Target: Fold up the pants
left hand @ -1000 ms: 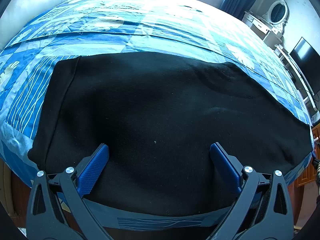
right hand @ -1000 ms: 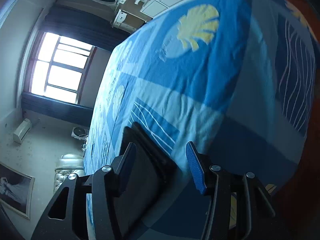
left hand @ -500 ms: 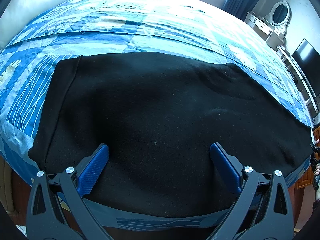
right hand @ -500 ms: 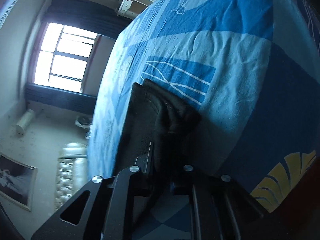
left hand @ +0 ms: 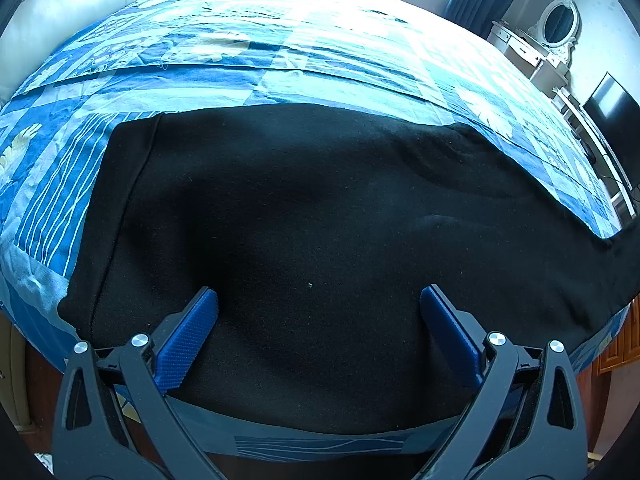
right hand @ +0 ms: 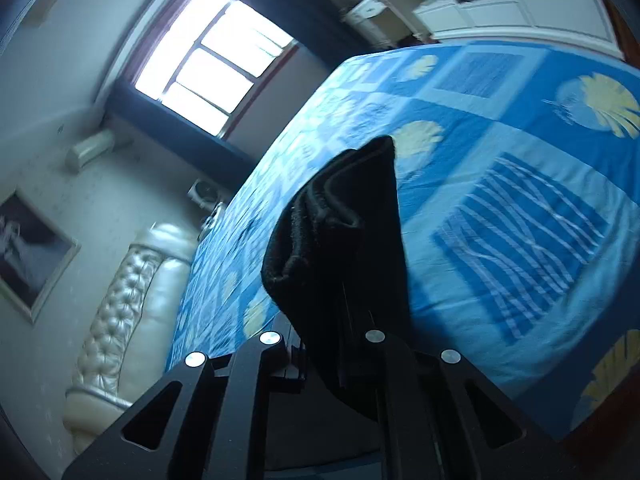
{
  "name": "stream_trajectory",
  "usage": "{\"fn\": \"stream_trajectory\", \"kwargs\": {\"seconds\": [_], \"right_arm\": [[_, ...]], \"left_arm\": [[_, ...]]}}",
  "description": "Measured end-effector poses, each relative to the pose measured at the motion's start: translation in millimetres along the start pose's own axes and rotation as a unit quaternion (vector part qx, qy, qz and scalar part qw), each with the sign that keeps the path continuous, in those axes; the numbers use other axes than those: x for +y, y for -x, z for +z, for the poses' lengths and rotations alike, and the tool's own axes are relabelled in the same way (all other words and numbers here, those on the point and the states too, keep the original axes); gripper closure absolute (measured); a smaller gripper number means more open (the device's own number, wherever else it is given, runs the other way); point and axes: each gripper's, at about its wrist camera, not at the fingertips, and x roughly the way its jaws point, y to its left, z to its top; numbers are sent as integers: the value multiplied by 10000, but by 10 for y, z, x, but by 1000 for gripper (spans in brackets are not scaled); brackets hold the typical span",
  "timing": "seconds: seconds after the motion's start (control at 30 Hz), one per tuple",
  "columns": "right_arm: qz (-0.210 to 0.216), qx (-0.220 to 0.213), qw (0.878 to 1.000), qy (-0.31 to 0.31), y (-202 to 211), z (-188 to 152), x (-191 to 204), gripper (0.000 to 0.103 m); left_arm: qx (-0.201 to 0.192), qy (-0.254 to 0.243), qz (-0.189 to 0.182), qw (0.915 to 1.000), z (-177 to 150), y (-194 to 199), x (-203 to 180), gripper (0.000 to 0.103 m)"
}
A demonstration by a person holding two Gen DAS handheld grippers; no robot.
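Note:
Black pants (left hand: 304, 216) lie flat across the near part of a bed with a blue patchwork cover (left hand: 280, 64). The waistband end is at the left in the left wrist view. My left gripper (left hand: 318, 304) is open, its blue pads just above the pants near the bed's front edge. My right gripper (right hand: 344, 336) is shut on the leg end of the pants (right hand: 340, 232) and holds the bunched cloth up above the bed cover (right hand: 520, 208). In the left wrist view the far right end of the pants lifts off the bed.
A padded cream headboard (right hand: 120, 312) stands at the bed's far end, also at top left in the left wrist view (left hand: 80, 8). A white dresser with an oval mirror (left hand: 556, 24) and a dark screen (left hand: 612, 108) stand at the right. A bright window (right hand: 216, 60) is beyond the bed.
My right gripper shut on the leg end of the pants and lifted it off the bed. The left gripper stayed open in place. The pants' right end rose.

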Motion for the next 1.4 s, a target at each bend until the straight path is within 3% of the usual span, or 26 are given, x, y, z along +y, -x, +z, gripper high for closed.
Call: {"fn": "stream_trajectory", "kwargs": {"seconds": [0.37,0.73,1.23,1.4], "right_arm": [[16,771,9898,1198,-635,-648,804,93],[-301,1706,9620,2109,-1395,-1504,1262,93],[-763,2188,9119,3387,-1588,-2180,1512,92],[-840,2266,9022,3573,-1595,-2311,1551,92]], "left_arm": [[-9,-83,-15,10000,-12,12,-5,3],[-11,-124,-47,9999,-20,25,2,3],[-20,-141,-27,9999,-23,29,-2,3],[-35,-167,-8,9999,-26,32,-12,3]]}}
